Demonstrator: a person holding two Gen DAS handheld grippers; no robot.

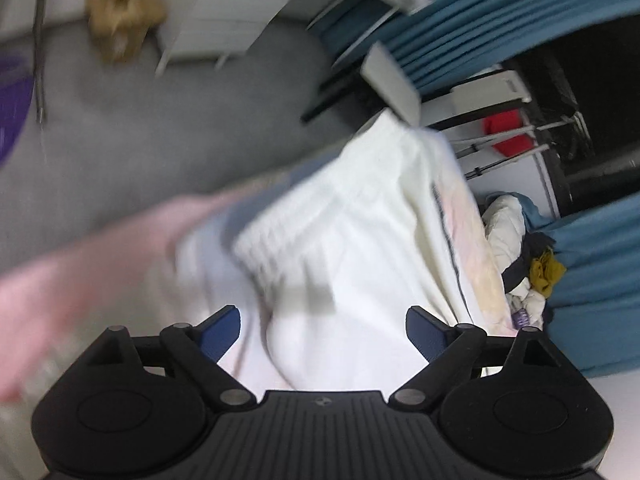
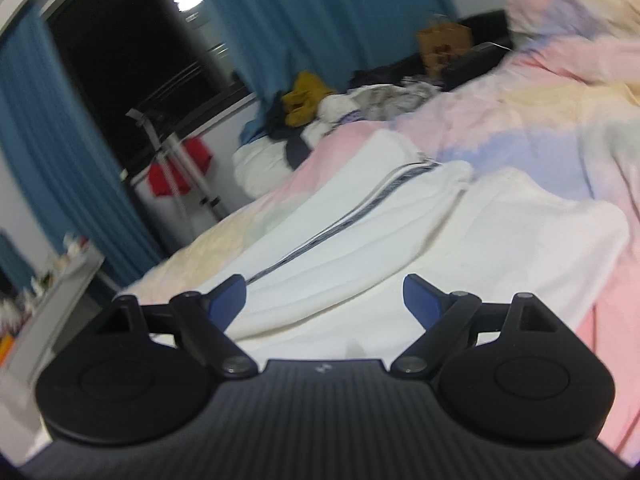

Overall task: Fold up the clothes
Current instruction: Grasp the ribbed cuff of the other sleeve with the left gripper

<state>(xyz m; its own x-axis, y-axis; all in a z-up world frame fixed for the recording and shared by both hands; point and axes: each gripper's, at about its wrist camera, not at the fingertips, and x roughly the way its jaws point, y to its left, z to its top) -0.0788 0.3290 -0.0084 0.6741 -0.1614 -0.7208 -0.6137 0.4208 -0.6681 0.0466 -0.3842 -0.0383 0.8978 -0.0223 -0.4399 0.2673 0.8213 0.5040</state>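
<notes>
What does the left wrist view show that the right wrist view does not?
Left only: grey floor and a white cabinet. Right only: the dark window and the dark-striped edge of the white garment. Both: the white garment on pastel bedding, a mustard cloth, and open tongs.

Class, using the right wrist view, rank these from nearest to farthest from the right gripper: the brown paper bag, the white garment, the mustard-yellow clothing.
1. White garment, directly ahead on the bed.
2. Mustard-yellow clothing, in the pile, ahead-left.
3. Brown paper bag, far back, right of centre.
</notes>
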